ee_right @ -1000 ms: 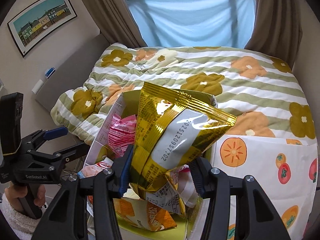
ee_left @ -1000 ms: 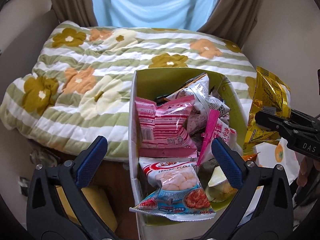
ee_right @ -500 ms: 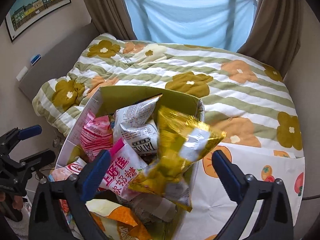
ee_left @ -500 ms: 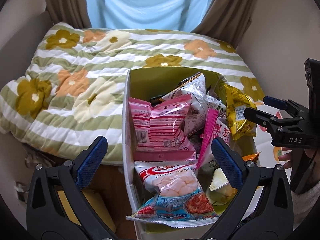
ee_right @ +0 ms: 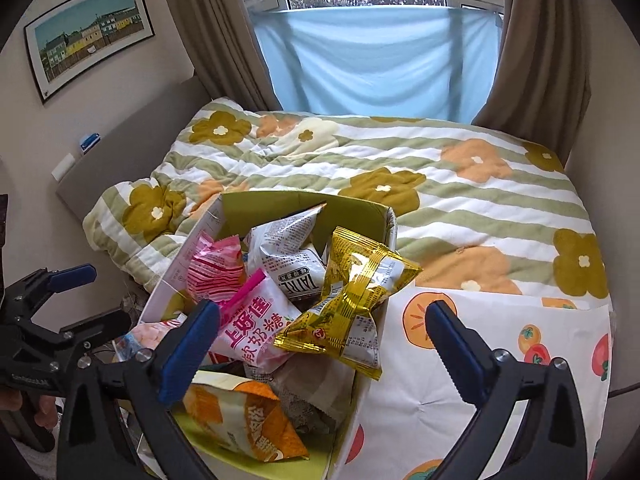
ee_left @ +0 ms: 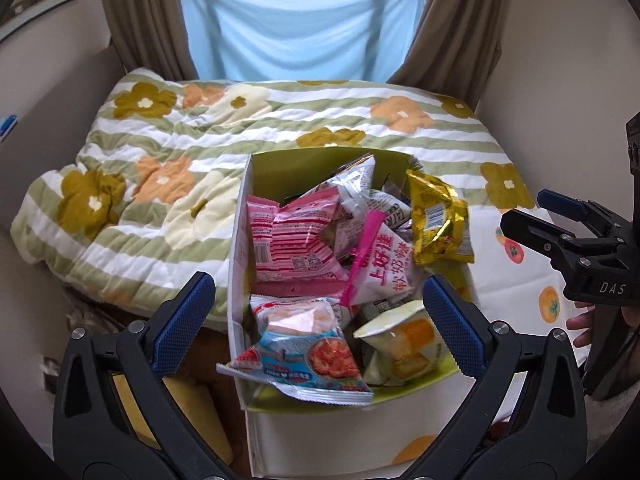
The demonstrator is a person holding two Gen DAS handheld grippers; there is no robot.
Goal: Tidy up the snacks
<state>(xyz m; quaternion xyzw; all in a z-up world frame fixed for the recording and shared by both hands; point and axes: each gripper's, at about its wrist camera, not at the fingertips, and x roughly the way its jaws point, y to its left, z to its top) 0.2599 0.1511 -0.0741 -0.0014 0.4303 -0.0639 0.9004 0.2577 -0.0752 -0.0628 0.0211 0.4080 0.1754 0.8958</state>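
Left gripper point(ee_left: 318, 326) jaws spread wide, blue ribbed pads bare, nothing between them; right gripper point(ee_right: 322, 346) likewise spread, empty. Ahead of and below both sits one open cardboard box point(ee_left: 240, 248), white outside, yellow-green lining, heaped with crinkly snack packets. Gold foil packet point(ee_right: 354, 304), creased and shiny, lies loose on the heap just beyond the right gripper's pads, draped over the box's right rim; the left view puts it point(ee_left: 438, 222) far right of that gripper, clear of both pads. Counted in the box: one gold, one pink-striped packet point(ee_left: 294, 240), one white packet with pink lettering point(ee_left: 384, 268), one silver-white printed packet point(ee_right: 290, 254), one shrimp-flake packet point(ee_left: 304, 356) nearest the left gripper and hanging over the near rim, one orange-and-cream packet point(ee_right: 240, 416) nearest the right gripper. Others buried, count unsure. Box rests against a bed under a quilted striped blanket with flowers point(ee_left: 160, 168); a smooth white cloth printed with persimmons point(ee_right: 500, 360) lies right of the box. Only the right view shows the framed picture point(ee_right: 88, 50) on the wall and the window glass above the pale blue sheet point(ee_right: 376, 56).
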